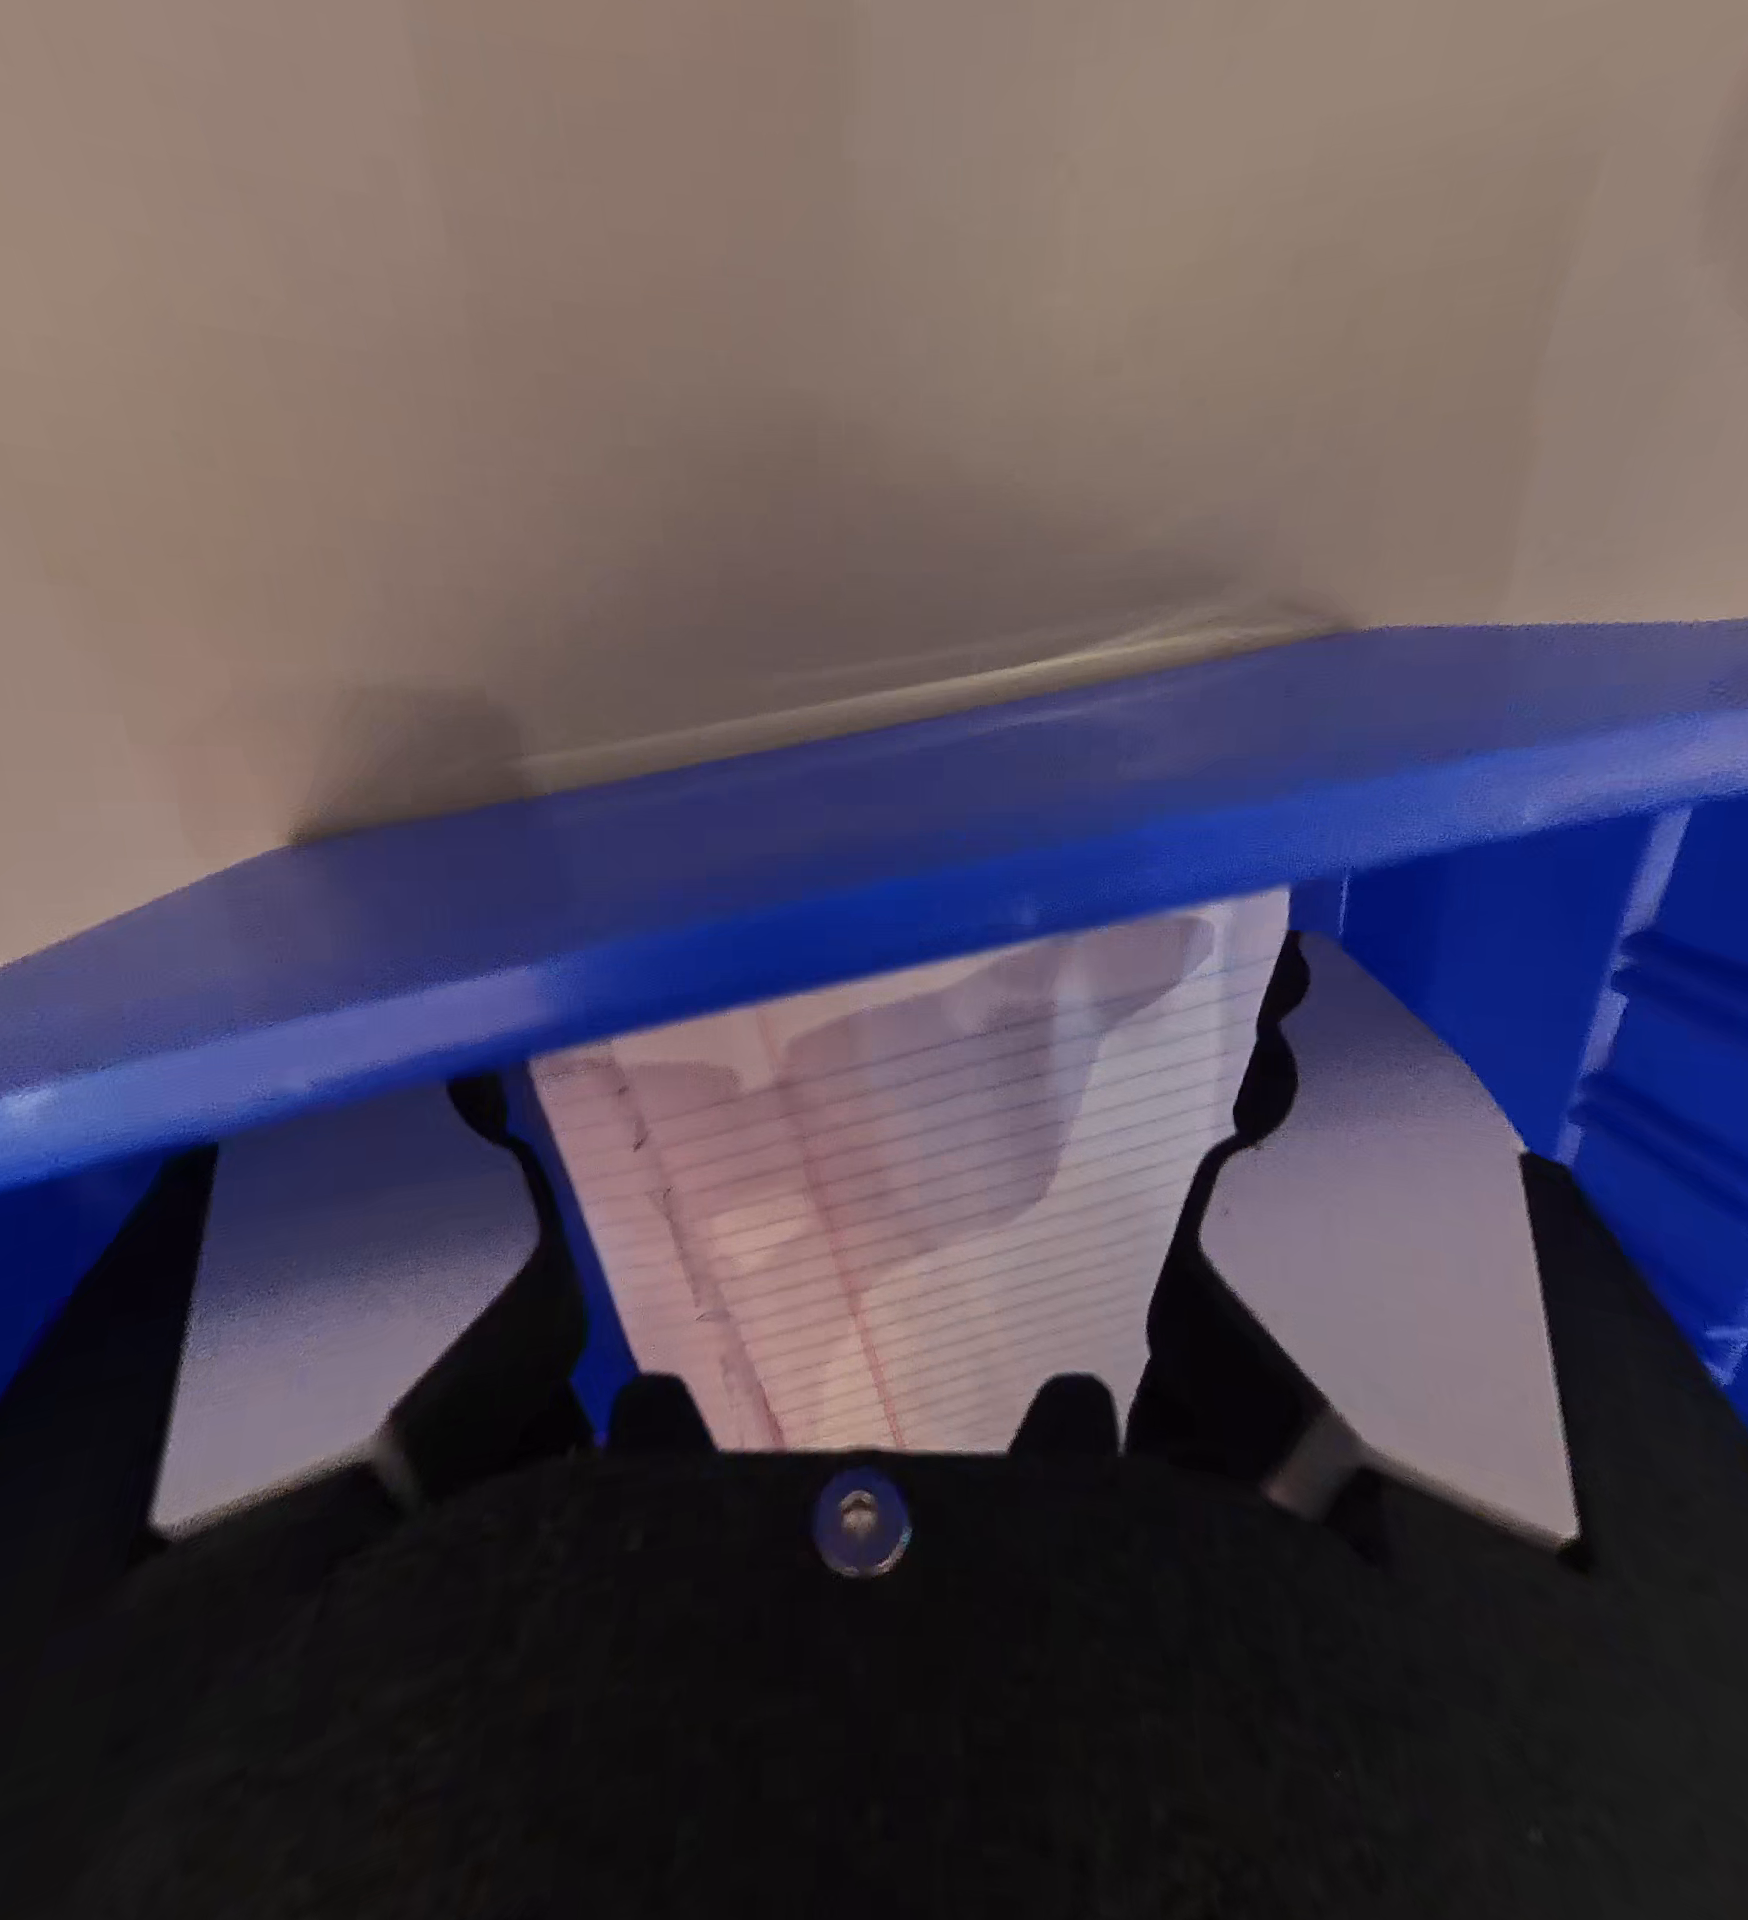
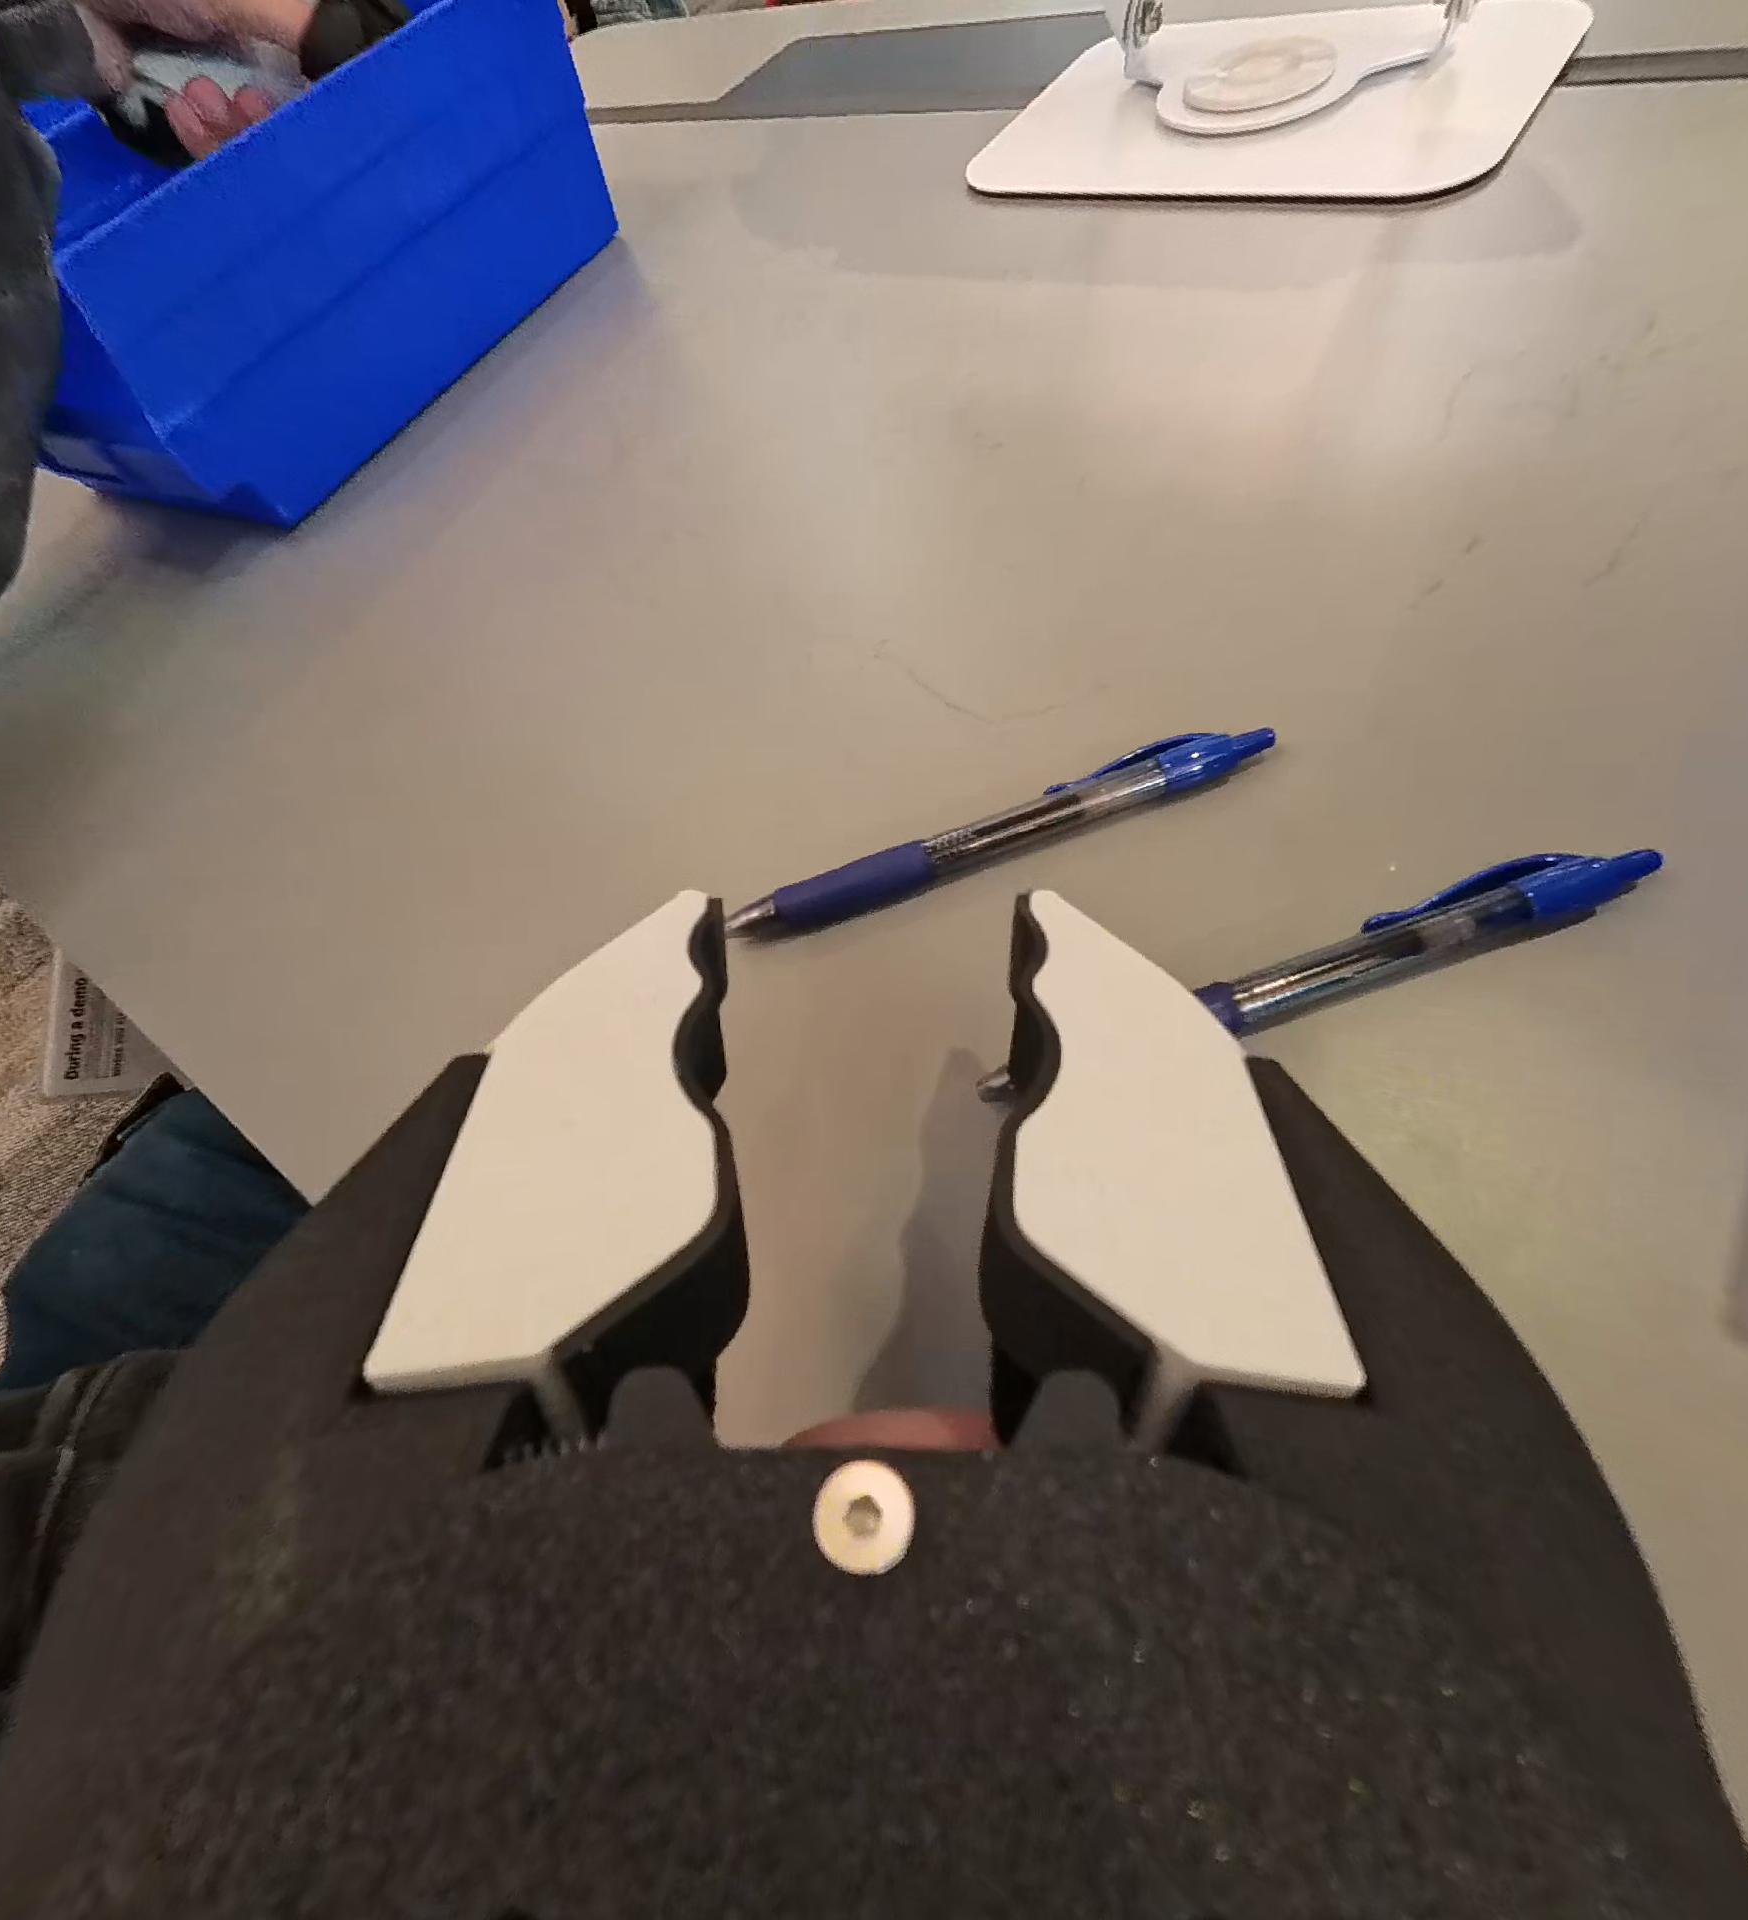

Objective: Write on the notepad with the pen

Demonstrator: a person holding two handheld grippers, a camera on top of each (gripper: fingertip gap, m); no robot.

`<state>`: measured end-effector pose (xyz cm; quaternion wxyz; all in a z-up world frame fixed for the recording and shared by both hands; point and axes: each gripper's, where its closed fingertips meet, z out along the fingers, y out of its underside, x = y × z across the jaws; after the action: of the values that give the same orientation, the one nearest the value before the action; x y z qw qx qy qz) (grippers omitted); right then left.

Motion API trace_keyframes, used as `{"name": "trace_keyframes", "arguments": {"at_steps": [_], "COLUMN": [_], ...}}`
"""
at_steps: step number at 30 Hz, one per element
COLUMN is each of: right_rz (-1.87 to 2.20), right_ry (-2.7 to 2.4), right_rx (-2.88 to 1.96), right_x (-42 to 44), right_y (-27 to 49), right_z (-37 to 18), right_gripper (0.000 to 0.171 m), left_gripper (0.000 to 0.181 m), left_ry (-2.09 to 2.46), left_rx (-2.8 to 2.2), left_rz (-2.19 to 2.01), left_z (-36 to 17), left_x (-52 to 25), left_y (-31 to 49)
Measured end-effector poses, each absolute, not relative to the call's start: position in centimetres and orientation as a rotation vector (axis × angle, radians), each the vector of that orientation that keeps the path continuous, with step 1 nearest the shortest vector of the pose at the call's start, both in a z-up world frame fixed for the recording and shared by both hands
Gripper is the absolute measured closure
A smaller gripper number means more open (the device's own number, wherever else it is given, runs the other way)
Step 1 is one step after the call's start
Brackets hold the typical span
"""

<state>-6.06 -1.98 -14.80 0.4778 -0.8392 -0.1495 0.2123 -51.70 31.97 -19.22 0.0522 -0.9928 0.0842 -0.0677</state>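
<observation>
bin rim (image 1: 849, 831) hiding notepad (image 1: 901, 1195), left claw (image 1: 891, 1060) tips

left gripper (image 1: 901, 1060) down inside the blue bin (image 1: 849, 883), jaws spread wide. lined notepad (image 1: 911, 1174) lies between the fingers (image 1: 1348, 1278), pink margin line showing. bin's rim crosses overhead, grey table (image 1: 745, 364) beyond, slightly blurred.

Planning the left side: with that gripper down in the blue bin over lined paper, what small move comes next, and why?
Probably close the left gripper on the notepad and lift: it is open inside the blue bin, fingers either side of the page, holding nothing.
</observation>
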Motion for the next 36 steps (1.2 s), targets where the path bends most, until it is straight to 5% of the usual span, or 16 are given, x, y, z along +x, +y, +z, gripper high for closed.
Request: {"name": "trace_keyframes", "arguments": {"at_steps": [5,13,36], "right_rz": [0.561,0.6,0.625], "right_ry": [-0.354,-0.346,-0.38], "right_rx": [-2.05,-2.048,-2.056], "right_x": [-6.0,-5.9,-6.8], "right_y": [-1.9,-2.0,-2.6], "right_z": [-14.9,-14.9,-15.1], "right_gripper": [0.119,0.119,0.119], "left_gripper": [0.047,0.102,0.083], "left_ry": [0.229,0.147,0.204], "left_rx": [-3.006,-2.925,-2.961], "left_rz": [-0.24,-0.583,-0.799], "left_z": [-19.4,-17.8,-17.0], "left_x": [-51.5,-50.1,-49.1], "left_y": [32.0,31.4,25.5]}}
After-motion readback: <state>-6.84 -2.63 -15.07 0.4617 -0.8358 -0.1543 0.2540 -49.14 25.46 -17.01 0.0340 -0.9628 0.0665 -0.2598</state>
